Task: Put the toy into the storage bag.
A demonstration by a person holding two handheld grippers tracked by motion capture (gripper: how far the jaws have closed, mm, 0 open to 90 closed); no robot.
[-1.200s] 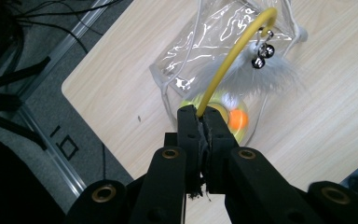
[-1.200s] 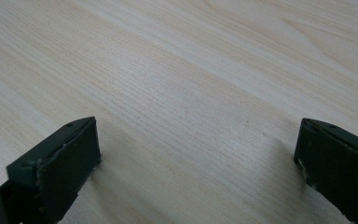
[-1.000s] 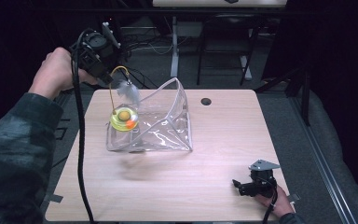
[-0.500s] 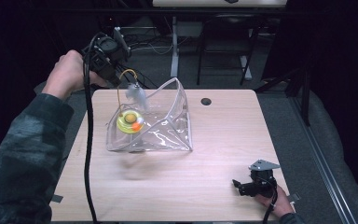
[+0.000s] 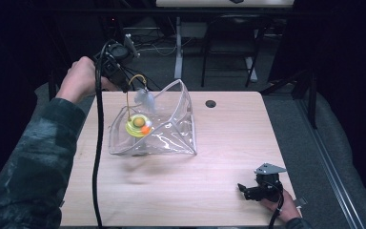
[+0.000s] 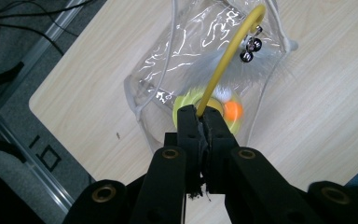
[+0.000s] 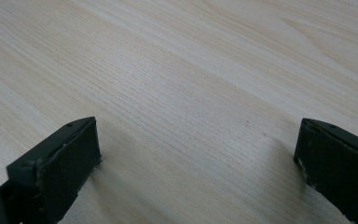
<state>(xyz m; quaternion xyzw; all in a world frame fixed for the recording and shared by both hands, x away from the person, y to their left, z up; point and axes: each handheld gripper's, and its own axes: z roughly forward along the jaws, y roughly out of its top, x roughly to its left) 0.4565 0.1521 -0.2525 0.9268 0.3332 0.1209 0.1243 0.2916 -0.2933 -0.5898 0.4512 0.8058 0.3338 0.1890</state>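
The left gripper [image 6: 200, 122] is hanging above the clear plastic pouch [image 5: 164, 136], its jaws clamped together on the yellow wire stem [image 6: 223, 65] of a cat toy [image 5: 139, 125]. In the high view that gripper [image 5: 124, 78] is sitting over the far left corner of the counter [image 5: 228, 157], a hand wrapping its body. The toy's yellow disc with an orange ball is lying inside the open pouch, and a pale feather [image 5: 145, 99] with small bells [image 6: 251, 44] is dangling from the stem's curled end above the pouch mouth. The right gripper [image 5: 248, 191] is resting on the counter near the near right corner, well apart from the pouch, its jaws standing wide apart over bare wood
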